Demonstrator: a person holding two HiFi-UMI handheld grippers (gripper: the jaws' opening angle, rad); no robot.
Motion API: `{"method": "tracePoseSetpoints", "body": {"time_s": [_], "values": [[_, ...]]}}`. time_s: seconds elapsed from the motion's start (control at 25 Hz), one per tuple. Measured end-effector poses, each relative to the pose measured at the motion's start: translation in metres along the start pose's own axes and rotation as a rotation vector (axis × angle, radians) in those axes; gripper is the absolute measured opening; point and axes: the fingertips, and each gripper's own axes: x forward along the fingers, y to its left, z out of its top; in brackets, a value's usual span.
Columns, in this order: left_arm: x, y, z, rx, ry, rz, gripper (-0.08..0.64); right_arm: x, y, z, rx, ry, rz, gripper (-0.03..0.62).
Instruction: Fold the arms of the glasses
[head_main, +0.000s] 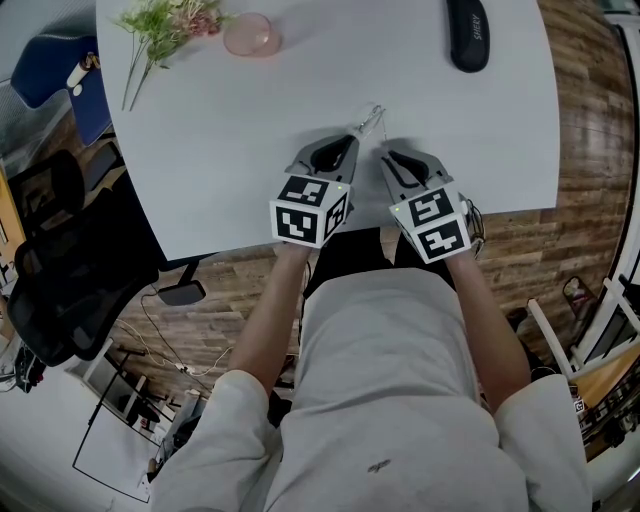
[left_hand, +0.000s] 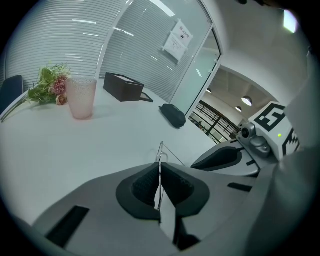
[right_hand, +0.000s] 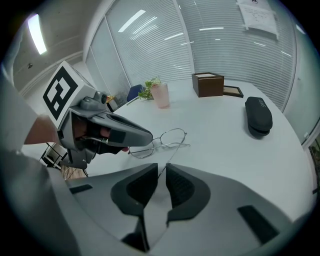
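Left gripper (left_hand: 160, 167) is clamped on the thin wire frame of the glasses (right_hand: 158, 141), down at the near side of the white table (head_main: 250, 110); right gripper (right_hand: 162, 167) has its jaws slightly parted; one slim arm runs into that gap, pads not squeezing it.

Three cameras over one white worktop (head_main: 250, 130)
The head view looked steeply down from above the person, taking in the left hand-held gripper (head_main: 345, 140) and the right hand-held gripper (head_main: 392, 158). Each gripper view sat close behind its own jaws, facing low across the worktop, each catching the other gripper at its side. All three shared the glasses (head_main: 372, 118), black case (head_main: 468, 32) and pink cup (head_main: 251, 35).
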Motion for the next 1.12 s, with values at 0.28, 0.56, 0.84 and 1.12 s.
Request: {"method": "tracePoseSetpoints", "body": {"time_s": [0.28, 0.56, 0.84, 1.12], "values": [[-0.001, 0.001, 0.002, -0.002, 0.000, -0.005, 0.026, 0.005, 0.008, 0.001, 0.001, 0.012, 0.038, 0.067], [-0.001, 0.001, 0.001, -0.005, 0.002, -0.014, 0.025, 0.011, 0.015, 0.002, -0.007, 0.024, 0.069, 0.072], [-0.002, 0.001, 0.002, -0.004, 0.005, -0.025, 0.025, 0.017, 0.023, 0.006, -0.028, 0.032, 0.091, 0.071], [-0.002, 0.001, -0.002, -0.016, 0.009, -0.036, 0.026, 0.023, 0.029, 0.009, -0.040, 0.028, 0.110, 0.066]]}}
